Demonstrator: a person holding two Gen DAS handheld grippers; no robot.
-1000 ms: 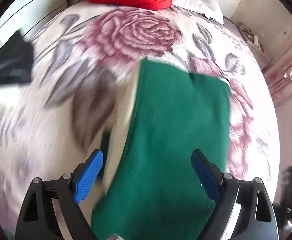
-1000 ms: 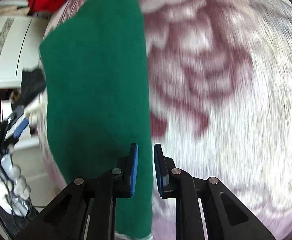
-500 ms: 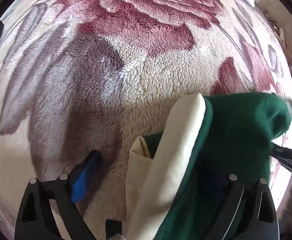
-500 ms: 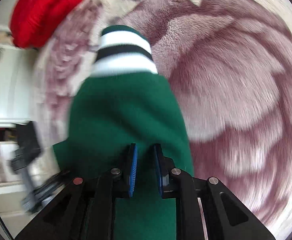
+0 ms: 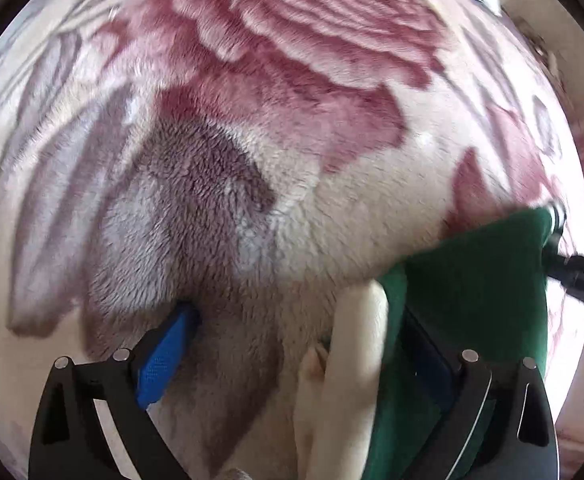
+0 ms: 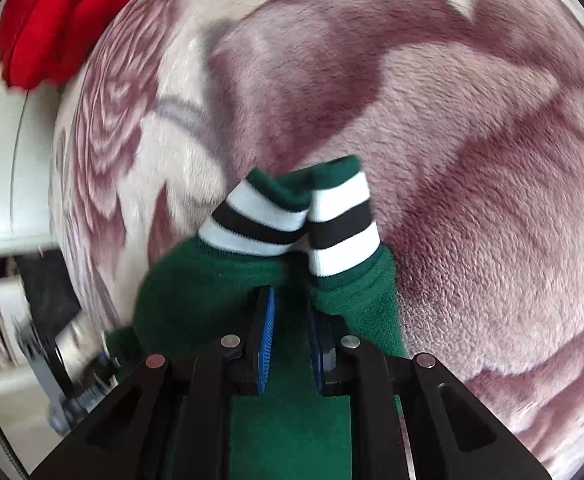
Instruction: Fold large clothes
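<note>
A dark green sweater (image 5: 471, 280) with a cream inner layer (image 5: 355, 340) lies bunched on the rose-patterned blanket (image 5: 292, 120). My left gripper (image 5: 297, 316) is open wide, low over the blanket. Its left pad rests on bare fleece, and the sweater's edge drapes over its right finger. In the right wrist view my right gripper (image 6: 290, 300) has a fold of the green sweater (image 6: 196, 288) between its pads, and its jaws are opening slightly. Two white-and-black striped cuffs (image 6: 292, 220) stick out just ahead of its fingertips. The right gripper's black body (image 5: 579, 272) shows at the sweater's far right corner.
A pile of red clothes (image 6: 60, 8) sits at the blanket's far corner. White furniture (image 6: 8, 160) and clutter stand past the bed's left edge. Fleece blanket (image 6: 471, 160) stretches ahead and to the right of the right gripper.
The left gripper dropped close to the blanket and the sweater slid to the right of its view. The right gripper swept across with the sweater, and the striped cuffs came into view.
</note>
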